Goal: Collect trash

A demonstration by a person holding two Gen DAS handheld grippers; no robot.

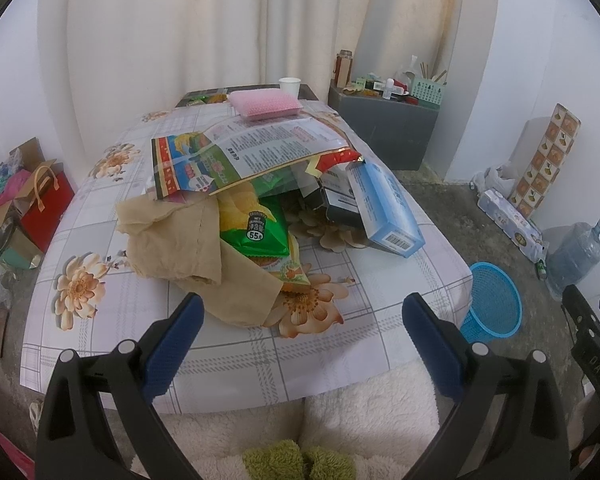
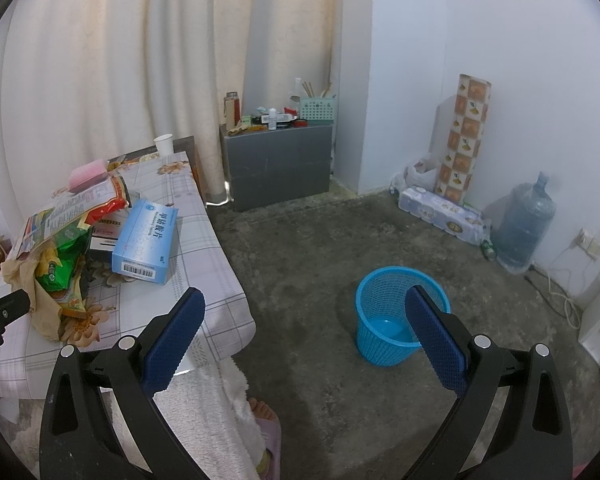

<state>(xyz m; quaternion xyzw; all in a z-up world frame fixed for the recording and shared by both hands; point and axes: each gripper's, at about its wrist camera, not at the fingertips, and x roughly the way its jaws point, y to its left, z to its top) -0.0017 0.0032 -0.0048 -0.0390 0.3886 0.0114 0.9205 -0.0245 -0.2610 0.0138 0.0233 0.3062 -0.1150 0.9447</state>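
Left tongs [image 1: 300, 336] are hovering spread wide and empty at the bottom of the left wrist view, over the near edge of the table [image 1: 236, 364], pointing at the trash pile. Nearest piece is the crumpled brown paper [image 1: 180, 240], just beyond the tips at centre left. Probably the first pick: come down on its raised fold, pinch a thick bunch rather than a single thin layer, lift straight so the green snack packet [image 1: 260, 228] tucked against it is not dragged off. Further back, the light blue medicine box [image 1: 388, 208] is leaning at centre right, and a big printed bag [image 1: 252, 152] is lying across the top of the pile, with a pink sponge [image 1: 265, 103] behind it.

Right tongs [image 2: 304, 332] are also spread and empty, held off the table's right side, aiming down at the floor. The blue mesh wastebasket [image 2: 384, 320] is standing on the floor in the lower middle of the right wrist view, looking empty, partly behind the right finger.
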